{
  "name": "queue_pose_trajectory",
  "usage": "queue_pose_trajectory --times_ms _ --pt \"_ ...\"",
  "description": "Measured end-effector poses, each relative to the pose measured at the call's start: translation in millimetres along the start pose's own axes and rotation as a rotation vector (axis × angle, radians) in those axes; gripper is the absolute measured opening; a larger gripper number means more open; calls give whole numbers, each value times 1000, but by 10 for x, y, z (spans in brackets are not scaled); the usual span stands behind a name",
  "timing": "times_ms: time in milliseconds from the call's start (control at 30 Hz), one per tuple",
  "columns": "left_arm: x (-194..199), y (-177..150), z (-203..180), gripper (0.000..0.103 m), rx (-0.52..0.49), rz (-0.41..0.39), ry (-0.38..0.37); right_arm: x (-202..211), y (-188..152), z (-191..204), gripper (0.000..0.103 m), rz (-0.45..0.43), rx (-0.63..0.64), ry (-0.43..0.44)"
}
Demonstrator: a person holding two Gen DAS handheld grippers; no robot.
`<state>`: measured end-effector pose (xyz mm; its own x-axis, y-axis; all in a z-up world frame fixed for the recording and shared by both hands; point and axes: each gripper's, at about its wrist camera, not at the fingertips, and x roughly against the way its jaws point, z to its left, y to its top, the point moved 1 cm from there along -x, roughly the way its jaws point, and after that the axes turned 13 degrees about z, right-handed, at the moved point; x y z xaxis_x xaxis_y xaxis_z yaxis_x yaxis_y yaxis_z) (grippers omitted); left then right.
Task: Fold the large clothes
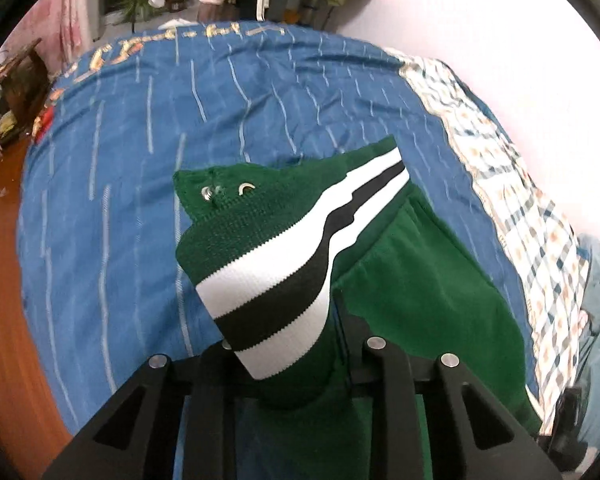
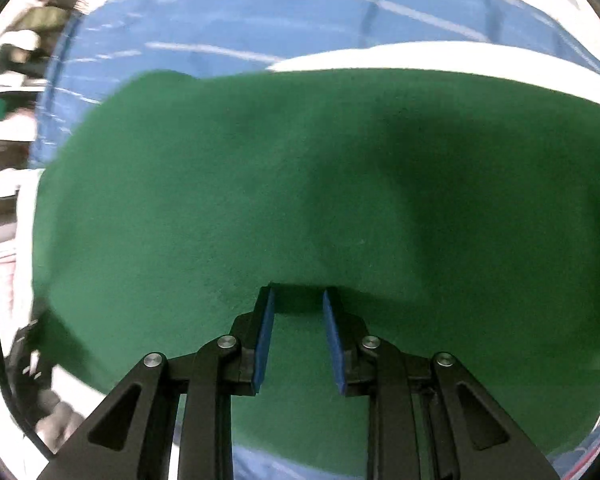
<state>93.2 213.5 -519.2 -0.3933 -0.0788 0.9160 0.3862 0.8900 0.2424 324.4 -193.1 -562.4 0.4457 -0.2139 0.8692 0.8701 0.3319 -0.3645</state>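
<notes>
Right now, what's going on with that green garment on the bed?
A person is folding a green garment on a blue bedspread with two handheld grippers. The left gripper has the striped waistband bunched between its fingers. The right gripper is down on the plain green fabric; its blue pads stand apart, with cloth between them.

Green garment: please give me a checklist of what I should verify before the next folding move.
1. Left gripper holds the striped band: ok, the band is bunched between its fingers.
2. Right gripper holds the green garment: cannot tell; the tips meet the cloth, but the pads stand apart.
3. Blue bedspread ahead is free for laying: ok.
4. Garment lies flat: not ok, the band is lifted and creased.
</notes>
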Motion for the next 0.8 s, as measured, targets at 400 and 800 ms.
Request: queue_pose_trajectory --times_ms 400,800 --pt "-537 -5 336 47 159 93 -121 199 -140 -340 31 -2 7 168" --pt "243 204 -554 21 -145 -97 36 18 -254 -481 32 5 -39 48"
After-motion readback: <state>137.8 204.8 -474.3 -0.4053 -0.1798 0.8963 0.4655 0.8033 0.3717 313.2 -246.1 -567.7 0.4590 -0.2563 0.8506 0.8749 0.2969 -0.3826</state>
